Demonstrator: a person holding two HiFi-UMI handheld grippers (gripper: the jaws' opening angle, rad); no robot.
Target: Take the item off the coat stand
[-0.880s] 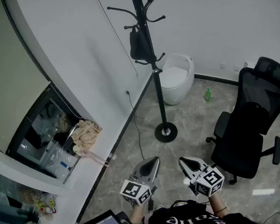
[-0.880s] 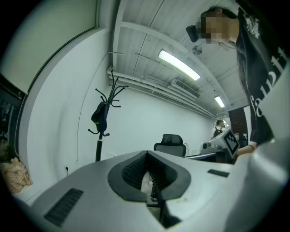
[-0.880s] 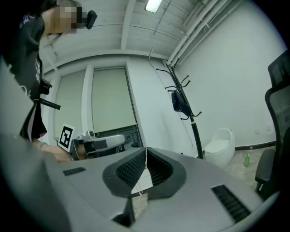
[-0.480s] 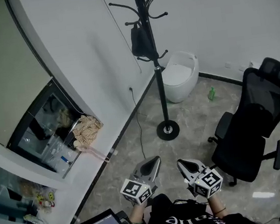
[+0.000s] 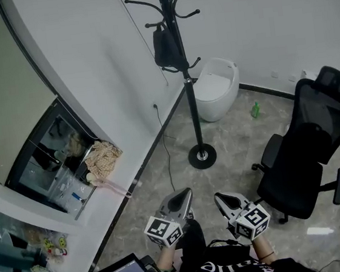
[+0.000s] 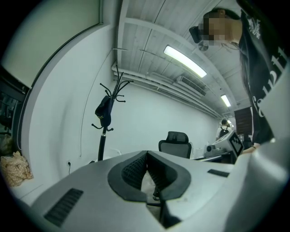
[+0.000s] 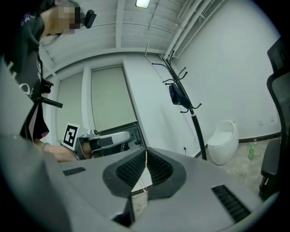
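Note:
A black coat stand rises from a round base on the floor near the white wall. A small black bag hangs from one of its upper hooks; the same bag shows in the left gripper view and again, as the bag, in the right gripper view. My left gripper and right gripper are held side by side low in the head view, far short of the stand. Both have their jaws pressed together with nothing between them.
A black office chair stands to the right. A white rounded bin sits behind the stand, with a green bottle on the floor beside it. A white counter with a beige cloth runs along the left.
The head view has shifted slightly, so the stand and bag sit a little differently in frame. Both grippers stay side by side, shut, at the bottom.

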